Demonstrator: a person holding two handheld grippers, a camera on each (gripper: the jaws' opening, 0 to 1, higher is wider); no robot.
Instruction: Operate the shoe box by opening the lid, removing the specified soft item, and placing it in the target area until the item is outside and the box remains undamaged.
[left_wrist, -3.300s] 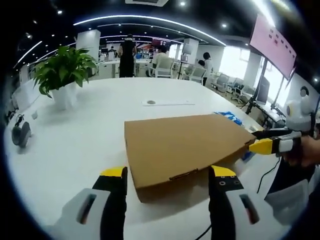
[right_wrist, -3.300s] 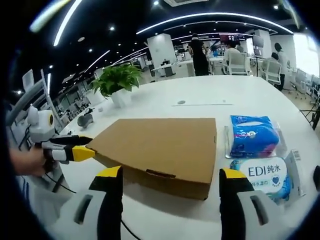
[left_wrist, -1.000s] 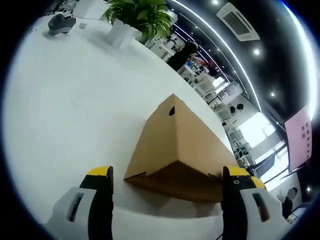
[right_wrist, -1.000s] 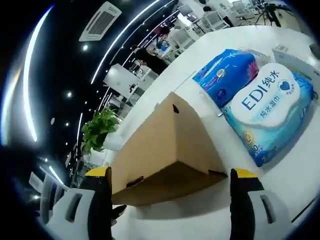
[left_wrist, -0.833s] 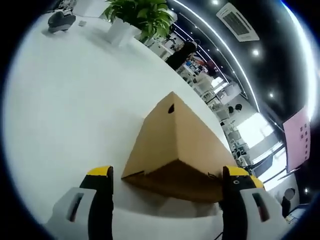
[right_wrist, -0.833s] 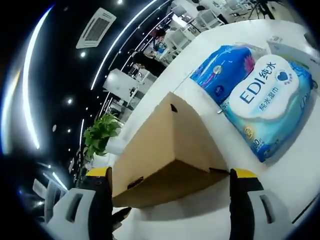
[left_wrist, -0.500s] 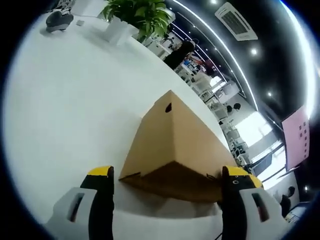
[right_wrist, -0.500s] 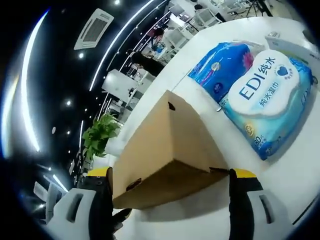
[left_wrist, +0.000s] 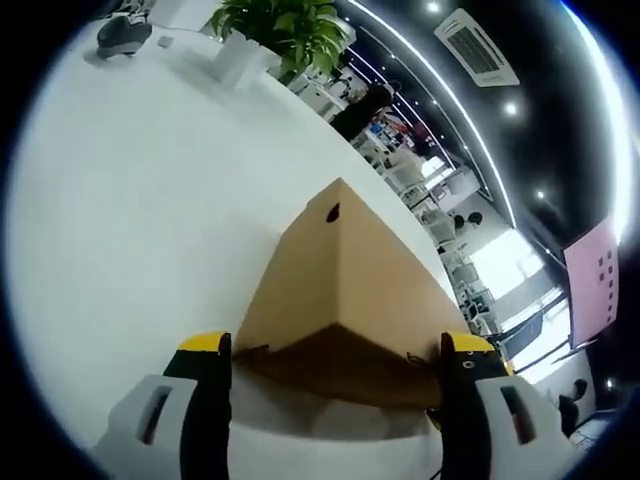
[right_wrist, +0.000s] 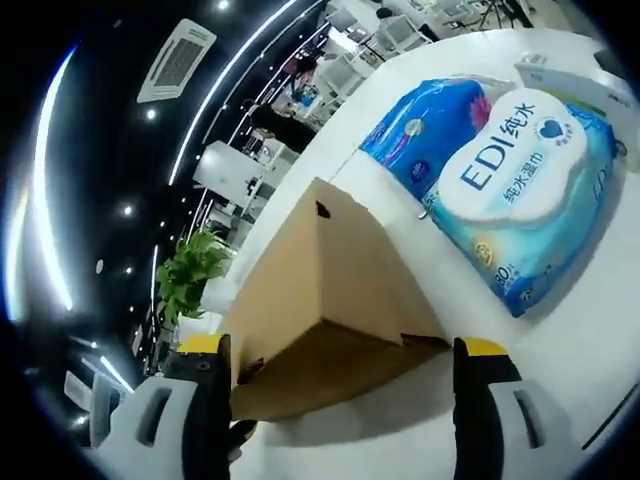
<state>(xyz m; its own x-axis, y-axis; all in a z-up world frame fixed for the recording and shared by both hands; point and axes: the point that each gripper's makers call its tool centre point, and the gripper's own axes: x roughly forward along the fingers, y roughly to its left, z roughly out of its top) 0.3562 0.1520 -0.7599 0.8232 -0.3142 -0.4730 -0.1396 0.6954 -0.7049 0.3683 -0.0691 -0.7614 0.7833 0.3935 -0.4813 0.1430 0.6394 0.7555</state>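
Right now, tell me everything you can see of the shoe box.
The shoe box is plain brown cardboard with a small dark round hole near its far top corner. Its lid looks closed, a slim gap showing along the near edge. It sits on the white table, seen tilted by both views, with open jaws either side of its near end; contact is unclear.

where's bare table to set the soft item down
Bare: the white table between box and plant. Crowded: the box's other side, where wipes pack and blue pack lie together.
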